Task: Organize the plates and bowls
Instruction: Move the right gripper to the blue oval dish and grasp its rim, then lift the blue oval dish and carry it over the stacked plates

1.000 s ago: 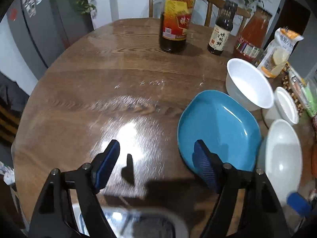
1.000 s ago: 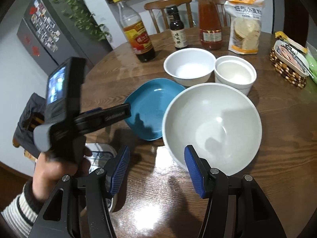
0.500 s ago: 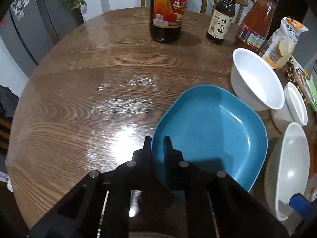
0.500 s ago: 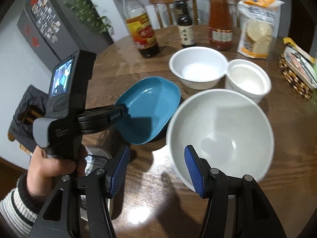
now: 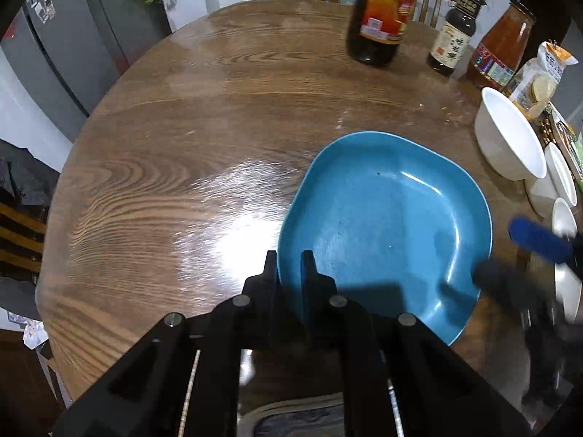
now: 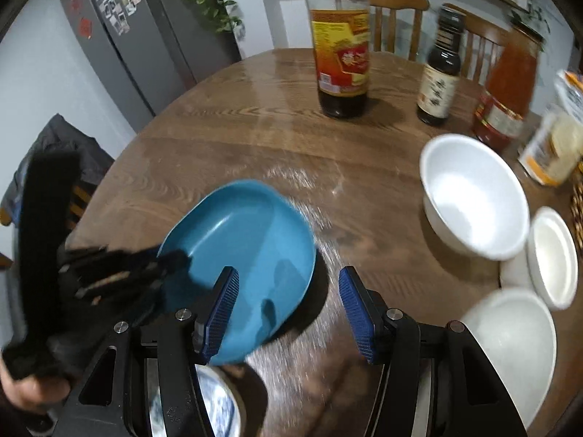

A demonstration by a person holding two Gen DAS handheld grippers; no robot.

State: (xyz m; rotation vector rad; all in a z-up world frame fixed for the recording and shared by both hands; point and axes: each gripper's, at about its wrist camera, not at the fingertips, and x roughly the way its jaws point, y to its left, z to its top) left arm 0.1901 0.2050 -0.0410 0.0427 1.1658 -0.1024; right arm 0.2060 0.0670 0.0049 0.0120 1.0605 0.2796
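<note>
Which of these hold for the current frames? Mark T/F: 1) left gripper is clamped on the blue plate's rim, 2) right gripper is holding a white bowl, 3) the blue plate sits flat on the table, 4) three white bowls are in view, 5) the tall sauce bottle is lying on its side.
1) True. The left gripper is shut on the rim of the blue plate; its jaws have just been closing.
2) False. The right gripper is open and empty, near the plate's edge.
3) False. In the right wrist view the plate is tilted, with its gripped side raised off the table.
4) True. Large bowl, medium bowl, small bowl.
5) False. The tall sauce bottle stands upright.
</note>
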